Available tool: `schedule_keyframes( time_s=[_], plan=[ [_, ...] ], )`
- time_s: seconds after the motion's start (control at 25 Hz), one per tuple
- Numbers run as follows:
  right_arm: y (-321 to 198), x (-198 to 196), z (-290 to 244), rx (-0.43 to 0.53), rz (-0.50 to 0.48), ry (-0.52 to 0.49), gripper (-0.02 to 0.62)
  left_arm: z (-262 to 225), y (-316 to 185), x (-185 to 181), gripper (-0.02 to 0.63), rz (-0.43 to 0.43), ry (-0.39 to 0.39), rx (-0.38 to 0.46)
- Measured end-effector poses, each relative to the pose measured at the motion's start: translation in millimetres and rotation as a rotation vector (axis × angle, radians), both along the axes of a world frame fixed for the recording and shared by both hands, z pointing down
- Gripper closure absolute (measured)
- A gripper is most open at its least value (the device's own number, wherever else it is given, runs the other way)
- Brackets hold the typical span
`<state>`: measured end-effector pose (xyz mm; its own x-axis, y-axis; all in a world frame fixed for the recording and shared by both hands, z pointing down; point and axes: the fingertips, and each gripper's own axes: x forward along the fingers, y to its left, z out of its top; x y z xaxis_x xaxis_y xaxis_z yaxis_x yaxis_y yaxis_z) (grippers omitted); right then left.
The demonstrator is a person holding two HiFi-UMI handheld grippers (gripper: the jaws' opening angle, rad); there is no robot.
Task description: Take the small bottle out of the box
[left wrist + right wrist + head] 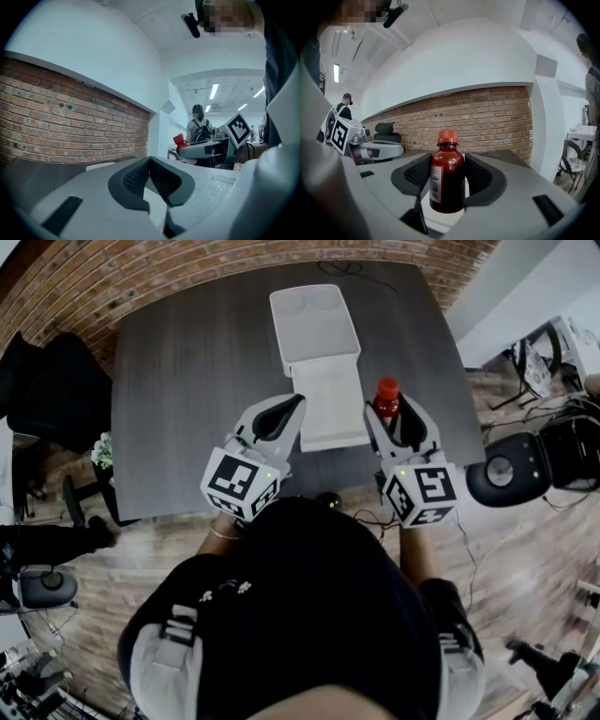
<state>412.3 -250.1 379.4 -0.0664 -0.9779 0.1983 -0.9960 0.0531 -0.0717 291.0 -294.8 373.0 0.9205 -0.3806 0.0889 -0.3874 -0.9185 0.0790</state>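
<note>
No word, brand or number can be read anywhere in these views. The small bottle held between the jaws of the right gripper carries a white label with a barcode and lines of print too small to make out. The cube on the left gripper and the right cube bear only black-and-white square marker patterns, not letters.

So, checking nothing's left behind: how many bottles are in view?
1. The bottle is clamped upright in the right gripper, right of the box. The box looks empty, though that gripper covers one edge.
</note>
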Motion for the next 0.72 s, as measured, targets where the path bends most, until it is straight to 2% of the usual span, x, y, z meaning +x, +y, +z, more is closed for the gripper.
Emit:
schedule_keyframes(
  time_s=[0.72],
  plan=[
    [-11, -5, 4, -0.018, -0.018, 0.006, 0.376, 3, -10, -5, 0.601, -0.014, -0.008, -0.003]
  ],
)
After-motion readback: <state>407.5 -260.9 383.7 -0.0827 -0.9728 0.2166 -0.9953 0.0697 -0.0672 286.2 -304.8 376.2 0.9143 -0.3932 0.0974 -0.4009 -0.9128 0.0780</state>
